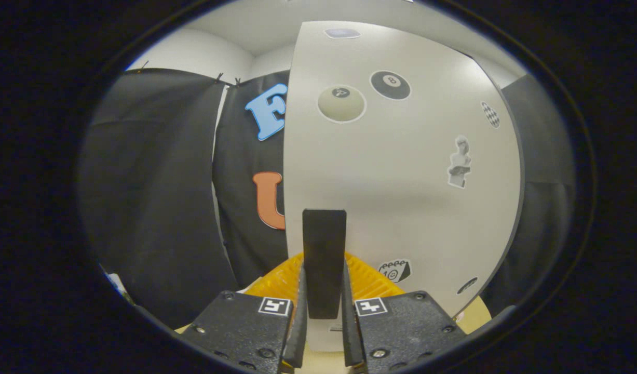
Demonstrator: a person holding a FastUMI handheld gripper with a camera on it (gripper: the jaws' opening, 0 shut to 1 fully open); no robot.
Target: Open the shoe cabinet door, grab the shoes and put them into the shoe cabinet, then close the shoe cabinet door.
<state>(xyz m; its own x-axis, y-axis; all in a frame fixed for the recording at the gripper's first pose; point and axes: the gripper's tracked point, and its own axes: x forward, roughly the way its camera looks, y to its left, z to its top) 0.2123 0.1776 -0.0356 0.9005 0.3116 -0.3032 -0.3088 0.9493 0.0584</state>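
We are clamping the gripper [323,291] on the black handle [324,259] at 12 o'clock from the fingers, and should be swinging the cabinet door [401,171] steadily along its arc.

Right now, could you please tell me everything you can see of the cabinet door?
The cabinet door is a pale, smooth panel, upright and close ahead of the gripper. Stickers dot its face, two of them billiard balls. A dark upright handle sits near its left edge, and both fingers press on that handle.
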